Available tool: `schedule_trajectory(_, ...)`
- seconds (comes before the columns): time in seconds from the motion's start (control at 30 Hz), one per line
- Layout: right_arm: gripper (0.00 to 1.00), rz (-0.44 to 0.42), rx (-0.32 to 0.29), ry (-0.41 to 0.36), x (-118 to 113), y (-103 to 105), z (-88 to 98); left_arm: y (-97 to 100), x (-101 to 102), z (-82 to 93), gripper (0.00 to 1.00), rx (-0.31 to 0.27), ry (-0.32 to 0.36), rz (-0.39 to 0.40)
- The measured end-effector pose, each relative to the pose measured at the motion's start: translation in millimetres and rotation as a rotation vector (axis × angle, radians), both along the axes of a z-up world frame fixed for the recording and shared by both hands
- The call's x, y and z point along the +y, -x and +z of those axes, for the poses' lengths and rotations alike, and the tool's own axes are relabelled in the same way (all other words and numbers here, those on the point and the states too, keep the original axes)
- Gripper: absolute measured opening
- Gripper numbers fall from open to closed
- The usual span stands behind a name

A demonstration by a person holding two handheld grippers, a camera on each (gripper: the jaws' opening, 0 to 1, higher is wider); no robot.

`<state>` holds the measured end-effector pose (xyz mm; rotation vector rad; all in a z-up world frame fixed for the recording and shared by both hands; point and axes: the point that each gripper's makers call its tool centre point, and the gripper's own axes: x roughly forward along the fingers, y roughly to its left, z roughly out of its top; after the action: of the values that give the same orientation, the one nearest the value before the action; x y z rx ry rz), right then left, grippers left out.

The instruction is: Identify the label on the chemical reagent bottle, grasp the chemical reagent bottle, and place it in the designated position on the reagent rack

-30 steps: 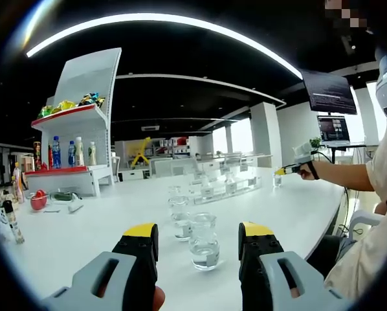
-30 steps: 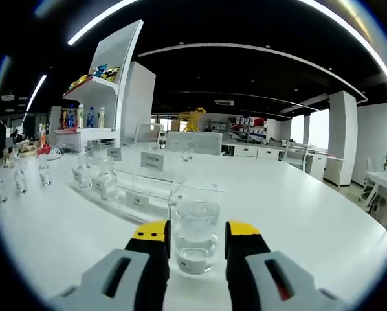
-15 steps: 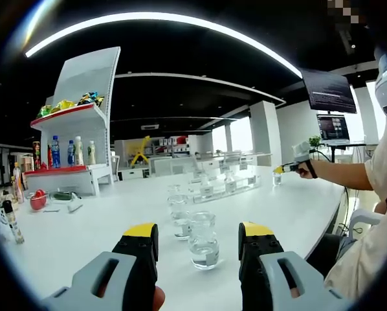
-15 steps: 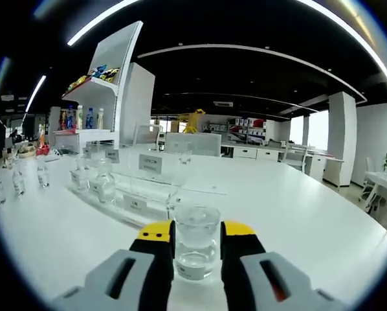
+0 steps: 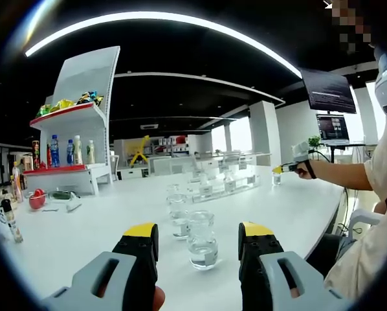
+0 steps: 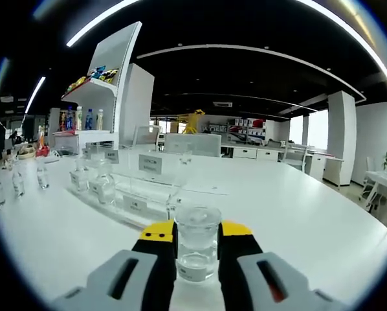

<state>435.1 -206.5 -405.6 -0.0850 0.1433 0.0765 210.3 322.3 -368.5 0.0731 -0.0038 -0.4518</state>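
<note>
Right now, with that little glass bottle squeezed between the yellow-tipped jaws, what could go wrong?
The right hand-held gripper clamps a smooth glass bottle holding clear liquid; it might slip or tip when lifted. The clear reagent rack just behind it already holds other bottles, so a careless swing could knock them. The label sits low and looks unreadable here, so it could land in the wrong slot.

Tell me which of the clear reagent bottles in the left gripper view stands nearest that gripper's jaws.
The bottle standing between the open left gripper jaws, white label low on its front. The second bottle stands farther back, to its left.
</note>
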Motion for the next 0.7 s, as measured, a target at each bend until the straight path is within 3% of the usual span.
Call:
schedule_trajectory(0.3,0.23,-0.004,-0.023,-0.021,-1.6,-0.4,0.2,0.1,-0.3,-0.5,0.49,0.001,0.001,0.000)
schedule_trajectory(0.7,0.22,-0.014,-0.001,-0.027,-5.5,5.5,2.0,0.4,-0.9,-1.5,0.49,-0.001,0.010,-0.003)
